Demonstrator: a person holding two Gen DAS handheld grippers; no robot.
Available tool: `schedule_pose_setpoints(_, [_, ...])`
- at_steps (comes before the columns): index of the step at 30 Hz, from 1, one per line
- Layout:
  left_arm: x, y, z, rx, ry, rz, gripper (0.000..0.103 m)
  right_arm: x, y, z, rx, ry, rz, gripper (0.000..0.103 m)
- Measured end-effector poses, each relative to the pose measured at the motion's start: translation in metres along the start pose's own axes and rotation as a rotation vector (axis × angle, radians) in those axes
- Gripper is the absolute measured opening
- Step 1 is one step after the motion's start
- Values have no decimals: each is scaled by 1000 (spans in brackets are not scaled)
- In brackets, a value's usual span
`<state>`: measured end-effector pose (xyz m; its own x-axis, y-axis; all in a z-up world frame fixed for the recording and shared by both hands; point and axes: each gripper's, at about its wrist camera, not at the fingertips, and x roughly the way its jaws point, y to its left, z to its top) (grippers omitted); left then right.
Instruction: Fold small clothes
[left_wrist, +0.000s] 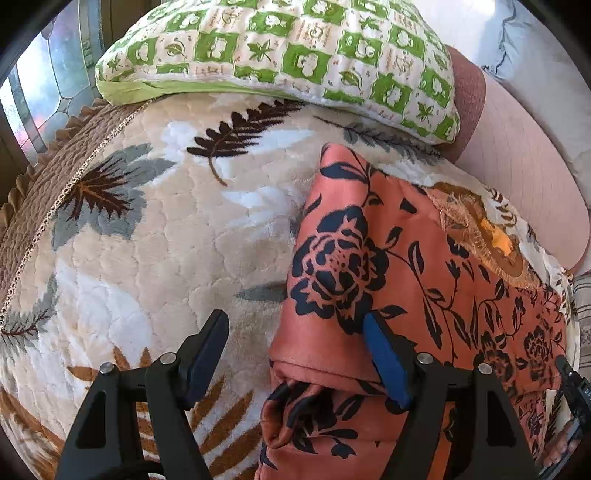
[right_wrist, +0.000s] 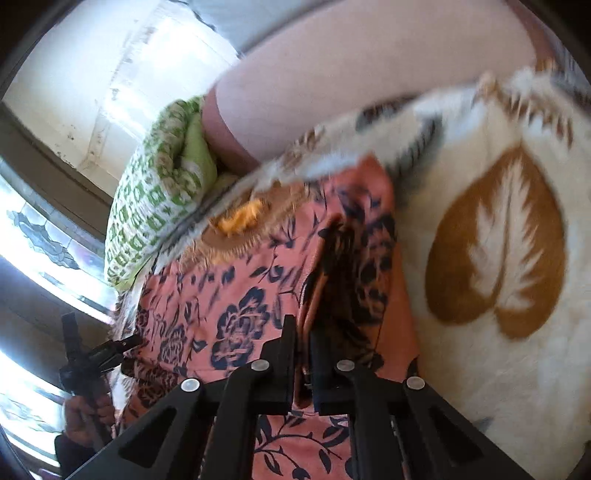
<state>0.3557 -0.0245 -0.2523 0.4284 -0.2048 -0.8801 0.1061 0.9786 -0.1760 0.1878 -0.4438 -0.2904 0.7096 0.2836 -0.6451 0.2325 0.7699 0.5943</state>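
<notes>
Mid-fold, I have my right claw (right_wrist: 303, 343) pinching the salmon floral cotton garment's (left_wrist: 388, 258) edge, my left claw (left_wrist: 295, 332) spread wide; next, carry it across.

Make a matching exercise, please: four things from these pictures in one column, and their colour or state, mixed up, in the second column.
Things:
1. pillow
2. garment
3. left gripper
4. right gripper

Colour or state:
A. shut on cloth
B. green and white checks
C. open
D. orange-pink with dark flowers

Pairs: 1-B, 2-D, 3-C, 4-A
</notes>
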Motion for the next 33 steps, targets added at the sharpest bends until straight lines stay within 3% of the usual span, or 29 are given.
schedule_pose_setpoints(5, [5,-2,-1,3,8,-1,76,-2,-6,3,-19,2,-128,7])
schedule_pose_setpoints(7, [11,-5,-3,26,18,12,76,14,-15,0,17,73,-142,7])
schedule_pose_setpoints(12, [17,-7,-3,48,44,10,77,12,-15,6,47,88,-136,9])
schedule_pose_setpoints(15, [17,-8,-4,58,49,14,78,0,-17,12,54,49,-163,10])
schedule_pose_setpoints(18, [14,-8,-3,58,51,17,77,-20,-18,17,50,-54,-189,10])
schedule_pose_setpoints(21, [5,-10,-1,63,24,17,77,-30,-11,20,29,-120,-102,11])
schedule_pose_setpoints(25, [-8,-18,0,79,-21,-45,77,-10,2,14,0,-13,71,11])
schedule_pose_setpoints(26, [-8,-20,0,92,-22,-38,77,-1,4,10,-5,22,75,11])
schedule_pose_setpoints(29, [11,-21,-8,137,29,58,78,39,-4,-4,-2,199,-41,11])
schedule_pose_setpoints(30, [17,-15,-10,117,55,38,78,36,-7,-6,2,160,-12,11])
schedule_pose_setpoints(33, [9,-2,-9,59,54,-33,78,27,2,-1,-36,159,-27,11])
